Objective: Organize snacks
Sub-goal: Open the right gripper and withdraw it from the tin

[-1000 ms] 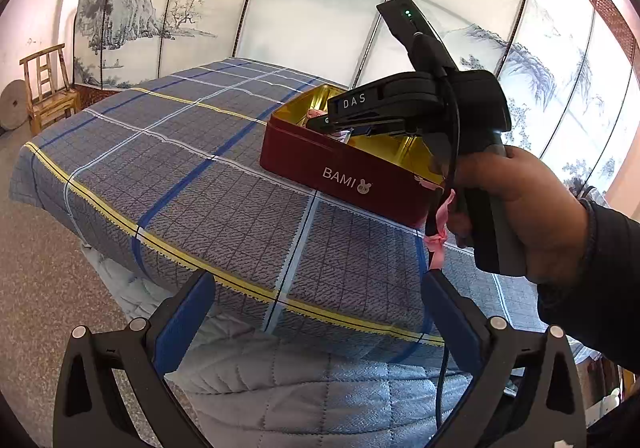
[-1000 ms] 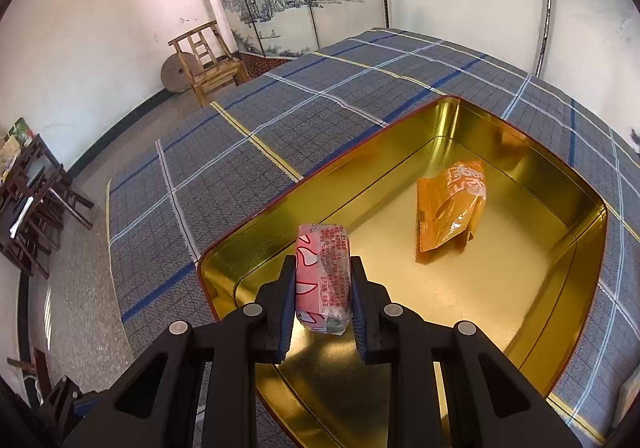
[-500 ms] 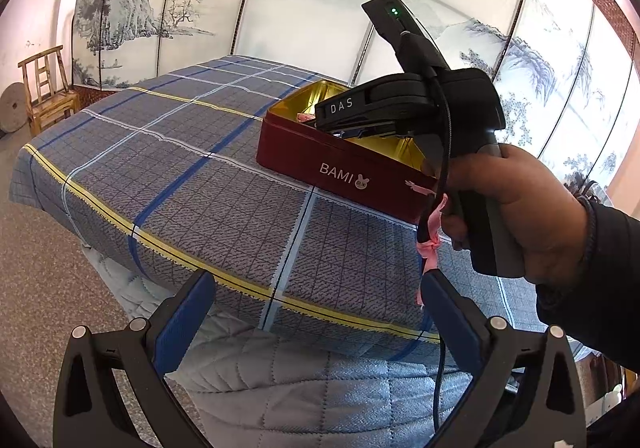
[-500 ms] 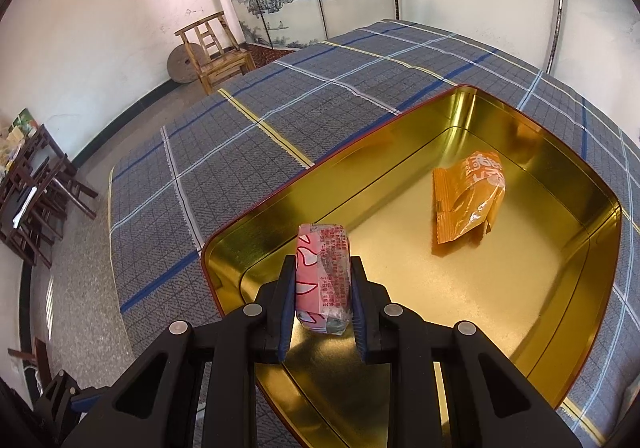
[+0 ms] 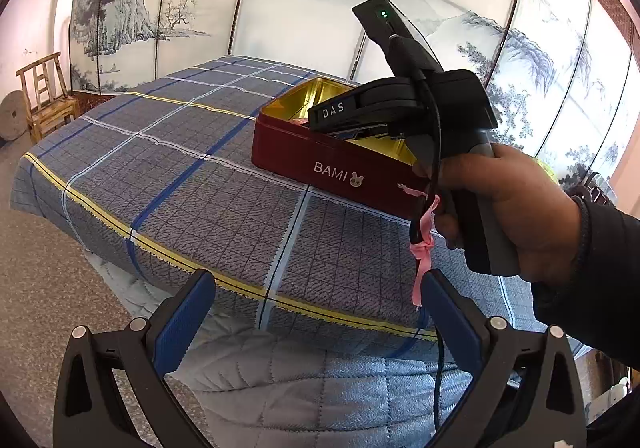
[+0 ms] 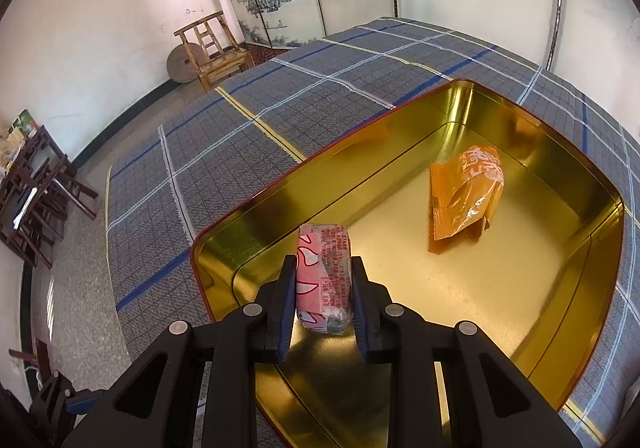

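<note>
A red tin marked BAMI (image 5: 336, 168) with a gold inside (image 6: 460, 280) stands on the plaid-covered table. My right gripper (image 6: 323, 276) is shut on a pink snack packet (image 6: 323, 272) and holds it over the tin's near left corner. An orange snack packet (image 6: 466, 192) lies in the tin's far part. In the left wrist view the right gripper's body (image 5: 400, 108) reaches over the tin. My left gripper (image 5: 312, 312) is open and empty, off the table's front edge.
The blue-grey plaid cloth (image 5: 192, 184) covers the table. A wooden chair (image 6: 212, 48) and a round stone stand by the far wall. Dark wooden furniture (image 6: 32, 192) stands at the left. A painted folding screen (image 5: 280, 8) stands behind the table.
The right gripper with the pink packet has lifted and drawn back slightly over the tin. The left gripper has stayed open and nearly still.
</note>
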`<action>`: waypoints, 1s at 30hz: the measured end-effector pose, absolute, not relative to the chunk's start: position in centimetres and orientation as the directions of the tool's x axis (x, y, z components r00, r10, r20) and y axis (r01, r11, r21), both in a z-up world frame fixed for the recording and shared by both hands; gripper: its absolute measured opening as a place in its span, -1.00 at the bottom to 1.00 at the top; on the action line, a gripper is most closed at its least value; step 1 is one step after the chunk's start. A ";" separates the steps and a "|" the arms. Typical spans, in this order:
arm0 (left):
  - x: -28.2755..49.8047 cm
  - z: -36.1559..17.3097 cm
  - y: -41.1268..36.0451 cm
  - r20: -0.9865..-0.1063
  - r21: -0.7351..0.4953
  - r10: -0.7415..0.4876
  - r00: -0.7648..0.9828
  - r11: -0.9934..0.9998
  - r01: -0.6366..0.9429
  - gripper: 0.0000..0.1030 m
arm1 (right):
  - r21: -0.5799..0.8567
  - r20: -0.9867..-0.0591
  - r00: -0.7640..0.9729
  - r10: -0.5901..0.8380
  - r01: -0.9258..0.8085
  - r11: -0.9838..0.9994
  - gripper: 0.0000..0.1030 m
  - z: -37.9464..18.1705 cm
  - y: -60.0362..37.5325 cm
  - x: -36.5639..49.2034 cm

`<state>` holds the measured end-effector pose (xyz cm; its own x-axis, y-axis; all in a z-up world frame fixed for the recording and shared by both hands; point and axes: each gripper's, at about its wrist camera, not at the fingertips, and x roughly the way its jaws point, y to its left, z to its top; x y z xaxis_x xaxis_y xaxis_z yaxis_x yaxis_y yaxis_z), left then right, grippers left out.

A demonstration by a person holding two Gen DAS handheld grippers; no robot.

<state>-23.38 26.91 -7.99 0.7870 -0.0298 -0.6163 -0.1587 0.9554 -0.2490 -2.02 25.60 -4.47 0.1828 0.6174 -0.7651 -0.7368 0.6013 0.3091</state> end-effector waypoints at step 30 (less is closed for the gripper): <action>-5.4 -4.1 2.3 -0.660 -0.188 -0.367 0.656 0.926 0.328 0.93 | 0.496 -0.585 0.758 0.290 0.051 0.867 0.87 -8.7 -33.1 0.8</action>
